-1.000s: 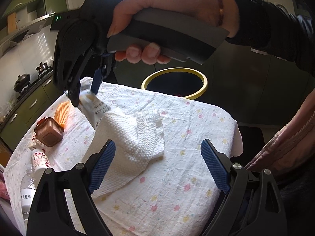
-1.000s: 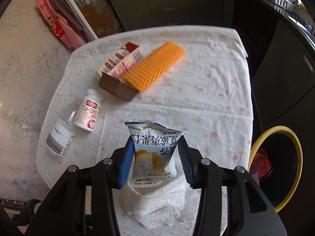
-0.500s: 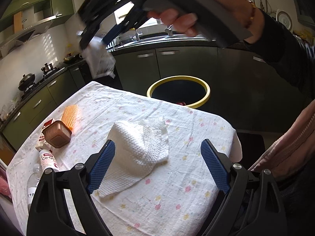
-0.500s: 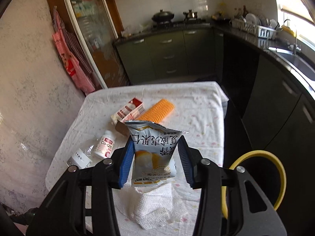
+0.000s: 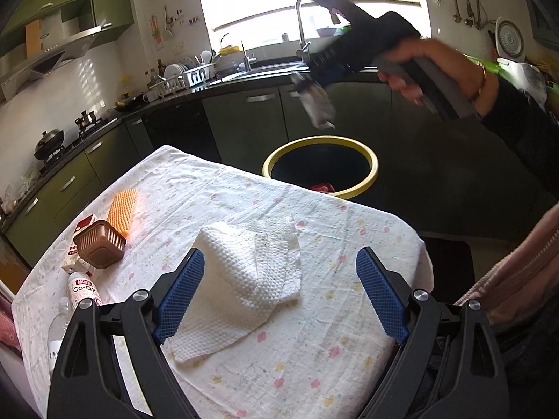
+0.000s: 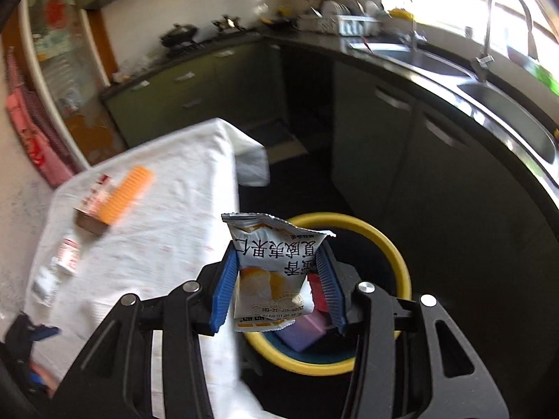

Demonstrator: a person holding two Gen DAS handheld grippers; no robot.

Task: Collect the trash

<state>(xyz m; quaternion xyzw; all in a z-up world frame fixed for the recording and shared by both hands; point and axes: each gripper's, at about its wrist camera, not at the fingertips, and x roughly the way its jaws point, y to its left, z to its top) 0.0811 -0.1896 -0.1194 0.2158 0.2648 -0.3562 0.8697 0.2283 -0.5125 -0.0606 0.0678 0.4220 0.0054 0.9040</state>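
1. Pinching the snack wrapper [image 6: 270, 272] by its two side edges, the right gripper [image 6: 276, 279] holds it in the air over the near part of the yellow-rimmed bin [image 6: 394, 262], which stands on the floor just off the table's far edge. The wrapper is light and flat, so once let go it would probably flutter rather than drop straight, and it could land on the rim or the floor.
2. Its upper half stands free above the pads and looks floppy; a quick swing could work it loose before it is well over the opening.
3. The bin already holds a red packet and a purple item, though there looks to be room.
4. The left gripper [image 5: 279, 296] hangs with fingers spread wide over the paper towel [image 5: 244, 279] near the table's front edge, holding nothing. The towel lies rumpled on the loose tablecloth [image 5: 314, 366]; a low grab might catch the cloth and drag the bottle [image 5: 84, 288] and brown tub [image 5: 99, 248] at the left edge.
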